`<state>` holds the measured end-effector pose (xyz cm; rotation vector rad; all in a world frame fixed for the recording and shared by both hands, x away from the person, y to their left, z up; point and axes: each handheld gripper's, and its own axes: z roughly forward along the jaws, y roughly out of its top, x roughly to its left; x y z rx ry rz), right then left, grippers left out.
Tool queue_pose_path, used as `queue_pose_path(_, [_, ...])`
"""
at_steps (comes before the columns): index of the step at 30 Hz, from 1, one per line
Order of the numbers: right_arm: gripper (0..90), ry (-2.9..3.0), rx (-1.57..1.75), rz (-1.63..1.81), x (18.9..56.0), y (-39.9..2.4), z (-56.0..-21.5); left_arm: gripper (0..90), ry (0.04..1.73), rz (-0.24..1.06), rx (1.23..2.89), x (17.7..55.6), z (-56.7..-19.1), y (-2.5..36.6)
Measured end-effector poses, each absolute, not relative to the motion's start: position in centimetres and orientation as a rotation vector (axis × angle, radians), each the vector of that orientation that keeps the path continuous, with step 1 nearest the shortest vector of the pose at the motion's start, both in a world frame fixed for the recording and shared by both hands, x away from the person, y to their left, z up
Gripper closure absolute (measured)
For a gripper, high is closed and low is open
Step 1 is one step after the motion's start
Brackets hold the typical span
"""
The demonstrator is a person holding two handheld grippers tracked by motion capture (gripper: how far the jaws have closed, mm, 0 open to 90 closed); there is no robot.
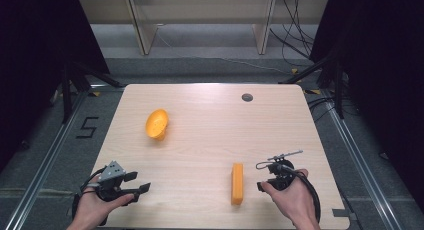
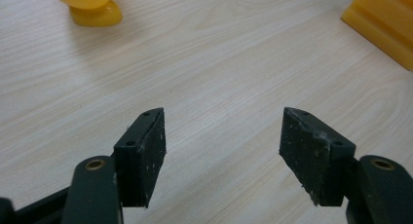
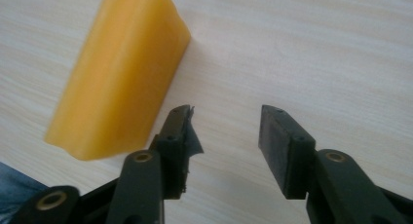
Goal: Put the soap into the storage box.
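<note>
An orange bowl-like object (image 1: 157,124) stands tilted on its foot on the left middle of the wooden table (image 1: 210,115); its base (image 2: 95,12) appears at the top of the left gripper view. An orange block (image 1: 237,183) lies near the front edge, right of centre. My left gripper (image 1: 139,182) rests at the front left, open, with bare wood between its pads; the block's corner (image 2: 384,24) sits far to its right. My right gripper (image 1: 260,186) is just right of the block (image 3: 119,73), open, with the block beside its left jaw, outside the gap.
A small round grey grommet (image 1: 247,97) sits in the table's far right part. Black curtains, tripod legs (image 1: 70,90) and floor cables (image 1: 300,45) surround the table. A wooden frame (image 1: 200,20) stands behind it.
</note>
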<state>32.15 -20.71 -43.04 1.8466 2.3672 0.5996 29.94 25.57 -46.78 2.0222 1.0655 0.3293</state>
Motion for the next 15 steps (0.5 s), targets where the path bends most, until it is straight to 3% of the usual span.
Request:
queue_pose_path(4, [50.3, 2.361, 1.861, 0.606, 32.8, -19.7, -41.4, 33.2, 1.067, 0.33, 2.013, 29.9, -46.9, 25.3])
queue_pose_path(15, [48.3, 2.488, 1.922, 0.496, 35.0, -14.8, -40.5, 33.2, 1.065, 0.321, 2.012, 29.9, -46.9, 25.6])
